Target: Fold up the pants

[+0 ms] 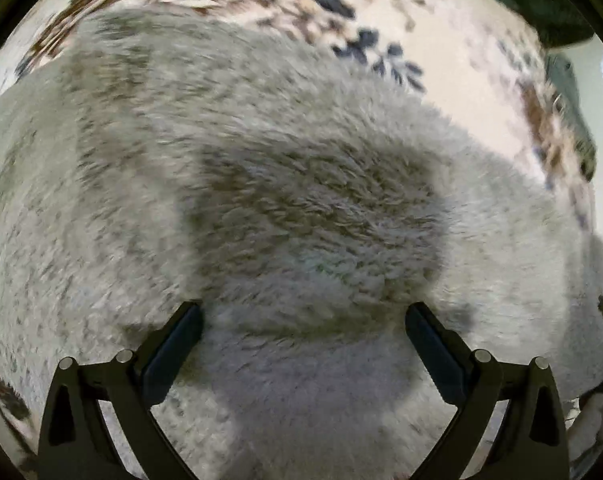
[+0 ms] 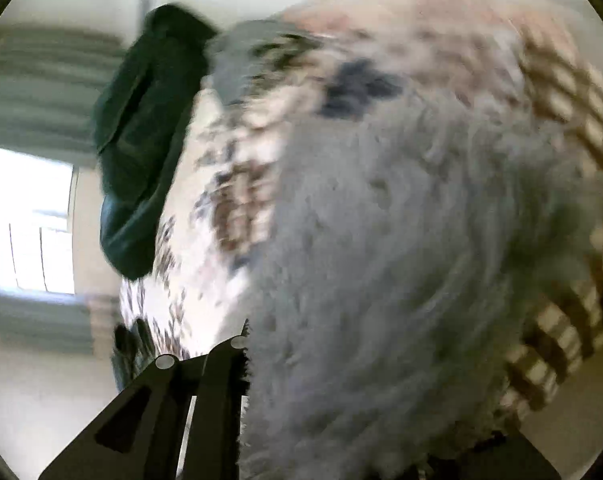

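Pants (image 1: 285, 184) lay fluffy on the bedspread (image 1: 453, 64); left gripper (image 1: 303, 320) gaped empty, right gripper (image 2: 243, 344) pinched an edge — we'd lift evenly.

Your fleece pants (image 1: 261, 184) read pale grey, flecked darker where the pile parts. The bedspread (image 1: 453, 68) under them is cream with brown and navy leaf sprigs. In your right wrist view a dark green garment (image 2: 141, 128) lies at the bed's edge, beside a brown-and-cream checked cloth (image 2: 573, 120). Your gripper fingers (image 1: 173, 344) are black.
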Demonstrator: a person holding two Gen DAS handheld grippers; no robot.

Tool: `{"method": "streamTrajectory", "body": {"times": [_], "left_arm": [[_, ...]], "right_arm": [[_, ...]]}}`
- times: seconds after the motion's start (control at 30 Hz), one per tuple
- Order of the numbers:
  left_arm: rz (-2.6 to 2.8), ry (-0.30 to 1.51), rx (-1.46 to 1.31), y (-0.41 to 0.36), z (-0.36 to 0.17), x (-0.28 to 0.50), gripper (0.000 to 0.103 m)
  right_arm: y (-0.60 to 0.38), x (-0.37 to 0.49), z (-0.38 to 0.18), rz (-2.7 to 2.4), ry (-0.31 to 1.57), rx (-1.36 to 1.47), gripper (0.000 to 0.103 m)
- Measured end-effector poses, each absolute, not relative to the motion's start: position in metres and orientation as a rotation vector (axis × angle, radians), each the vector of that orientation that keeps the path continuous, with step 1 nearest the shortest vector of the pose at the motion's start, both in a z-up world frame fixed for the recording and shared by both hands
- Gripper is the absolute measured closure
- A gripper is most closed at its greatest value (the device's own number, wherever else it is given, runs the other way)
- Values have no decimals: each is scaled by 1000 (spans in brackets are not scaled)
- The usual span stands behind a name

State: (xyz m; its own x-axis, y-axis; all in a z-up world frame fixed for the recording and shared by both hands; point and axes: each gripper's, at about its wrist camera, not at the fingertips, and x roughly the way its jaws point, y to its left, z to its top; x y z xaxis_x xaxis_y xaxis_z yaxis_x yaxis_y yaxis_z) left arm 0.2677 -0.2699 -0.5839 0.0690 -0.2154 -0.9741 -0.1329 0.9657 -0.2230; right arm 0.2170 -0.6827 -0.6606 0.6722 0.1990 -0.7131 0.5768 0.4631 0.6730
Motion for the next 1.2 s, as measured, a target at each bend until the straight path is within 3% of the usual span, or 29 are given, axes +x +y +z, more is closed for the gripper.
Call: {"method": "streamTrajectory", "body": {"times": [0.2, 0.3, 0.6, 0.67, 0.7, 0.73, 0.77, 0.8, 1.03, 1.2], "left_arm": [[-38, 1492, -380, -212, -554, 246, 0], [-13, 1476, -404, -174, -530, 239, 0], [122, 1400, -461, -41, -510, 218, 0], [160, 1406, -495, -16, -515, 212, 0], [170, 1405, -511, -8, -516, 210, 0], [186, 1403, -529, 3, -517, 207, 0], [197, 1400, -538, 8, -517, 205, 0], [205, 1395, -548, 15, -517, 204, 0], [164, 1346, -579, 28, -504, 202, 0], [124, 1325, -543, 13, -506, 214, 0]], "right_arm": [[-584, 243, -583, -140, 872, 837, 85], [-521, 261, -574, -54, 923, 720, 85], [-296, 301, -655, 151, 1204, 313, 85], [-257, 301, -683, 184, 1320, 226, 78], [-239, 302, -698, 216, 1410, 189, 61], [-230, 303, -703, 245, 1453, 184, 53], [-227, 303, -702, 284, 1468, 212, 34], [-226, 299, -695, 324, 1461, 260, 22], [-284, 286, -631, 246, 1410, 551, 19], [-274, 320, -650, 184, 1501, 592, 19]]}}
